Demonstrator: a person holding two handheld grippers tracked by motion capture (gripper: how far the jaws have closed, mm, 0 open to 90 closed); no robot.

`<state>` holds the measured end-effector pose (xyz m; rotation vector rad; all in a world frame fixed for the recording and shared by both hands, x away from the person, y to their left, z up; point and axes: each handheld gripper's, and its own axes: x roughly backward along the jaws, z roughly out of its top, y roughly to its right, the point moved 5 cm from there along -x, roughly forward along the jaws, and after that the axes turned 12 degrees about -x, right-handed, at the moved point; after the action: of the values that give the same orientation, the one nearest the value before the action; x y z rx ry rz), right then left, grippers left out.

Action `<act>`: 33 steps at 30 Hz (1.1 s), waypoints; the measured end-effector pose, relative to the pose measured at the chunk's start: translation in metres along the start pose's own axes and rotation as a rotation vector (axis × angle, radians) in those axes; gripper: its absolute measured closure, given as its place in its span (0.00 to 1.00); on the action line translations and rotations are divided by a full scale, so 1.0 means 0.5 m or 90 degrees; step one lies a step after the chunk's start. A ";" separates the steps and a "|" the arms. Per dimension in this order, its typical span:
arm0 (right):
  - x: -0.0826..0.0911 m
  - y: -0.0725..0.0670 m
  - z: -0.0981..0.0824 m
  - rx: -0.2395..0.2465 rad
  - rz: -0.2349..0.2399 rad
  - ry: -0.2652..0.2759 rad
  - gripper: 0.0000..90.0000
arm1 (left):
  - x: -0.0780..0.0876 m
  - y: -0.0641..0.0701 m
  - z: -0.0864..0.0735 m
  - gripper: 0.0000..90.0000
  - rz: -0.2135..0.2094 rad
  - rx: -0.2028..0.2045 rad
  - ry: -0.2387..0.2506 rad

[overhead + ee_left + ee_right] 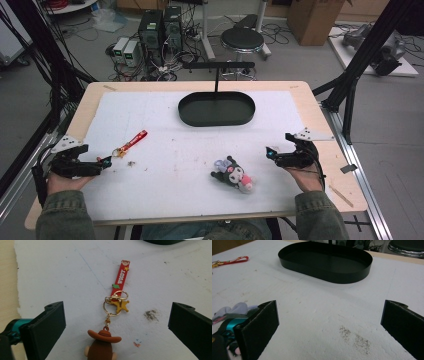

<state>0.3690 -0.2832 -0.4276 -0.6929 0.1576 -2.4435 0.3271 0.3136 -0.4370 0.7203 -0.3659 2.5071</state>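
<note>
Plush toy (233, 174) lies before black tray (216, 109).

I see my left gripper (106, 162) low at the table's left edge, just beside the red keychain (131, 144) on the white mat (170, 150). My right gripper (270, 152) rests at the right, near the plush toy (233, 174). The black tray (216, 108) sits at the far side, well apart from both.
</note>
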 end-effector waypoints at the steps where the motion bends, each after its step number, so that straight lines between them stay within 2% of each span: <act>1: -0.001 0.000 -0.001 -0.002 0.002 -0.002 0.01 | -0.001 0.000 0.000 0.02 -0.001 -0.002 -0.002; 10: -0.001 -0.005 -0.003 0.001 0.000 0.003 0.01 | 0.001 0.001 0.001 0.02 0.005 -0.007 0.003; 23: -0.007 -0.005 -0.008 0.005 -0.004 -0.008 0.01 | -0.001 0.000 0.001 0.02 0.003 -0.007 0.005; 31: -0.012 -0.002 -0.012 0.001 -0.014 -0.014 0.01 | -0.006 0.004 0.005 0.02 -0.004 -0.010 0.002; 33: -0.009 -0.001 -0.013 -0.010 -0.015 -0.012 0.01 | -0.009 0.008 0.014 0.02 -0.004 -0.009 0.013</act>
<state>0.3684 -0.2805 -0.4347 -0.7281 0.1612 -2.4606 0.3312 0.3058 -0.4343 0.6882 -0.3726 2.5014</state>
